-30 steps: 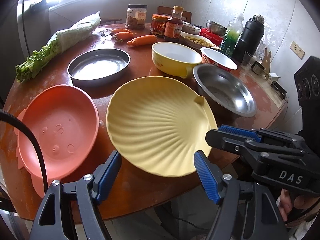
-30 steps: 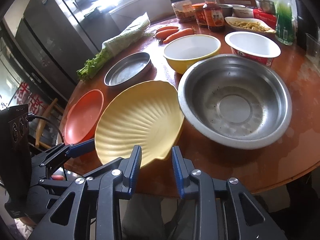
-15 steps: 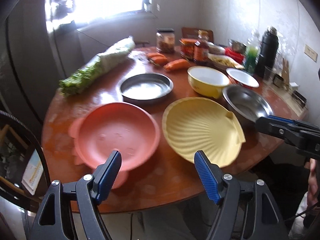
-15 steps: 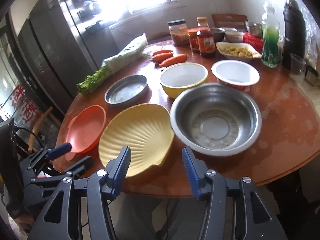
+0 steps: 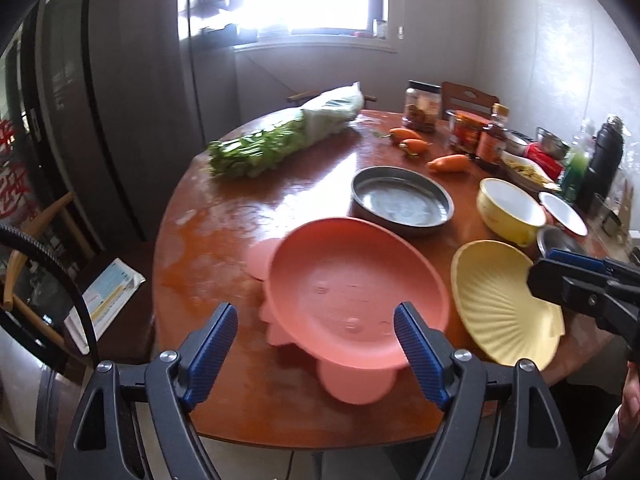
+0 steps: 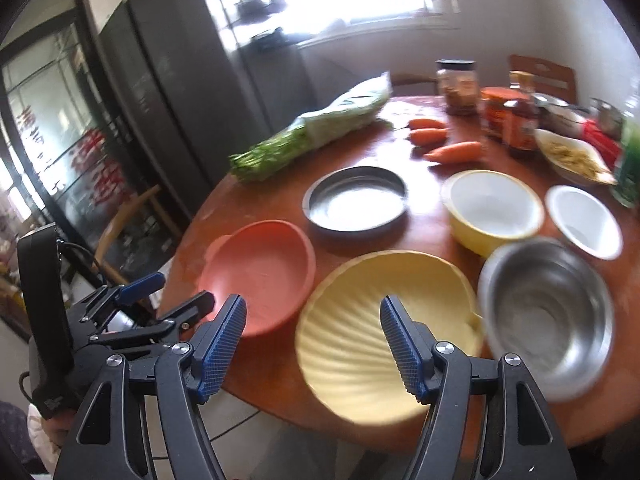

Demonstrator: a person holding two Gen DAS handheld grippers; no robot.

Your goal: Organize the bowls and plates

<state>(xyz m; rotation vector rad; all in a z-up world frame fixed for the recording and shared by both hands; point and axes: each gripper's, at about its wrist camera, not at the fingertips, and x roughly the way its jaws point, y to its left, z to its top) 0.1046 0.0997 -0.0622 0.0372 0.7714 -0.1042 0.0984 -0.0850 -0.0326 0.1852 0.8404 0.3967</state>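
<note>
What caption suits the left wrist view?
Open left gripper hovers before the pink plate on the round table, the yellow shell plate beside it.

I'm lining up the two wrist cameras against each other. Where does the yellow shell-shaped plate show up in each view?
Left wrist: the yellow shell-shaped plate sits at right, beside the pink plate.
Right wrist: it lies low at centre, between pink plate and steel bowl.
Shared landmark: the round metal pan behind both plates.

Jar and bottle labels blurred, red window characters unreadable, no legible text
</note>
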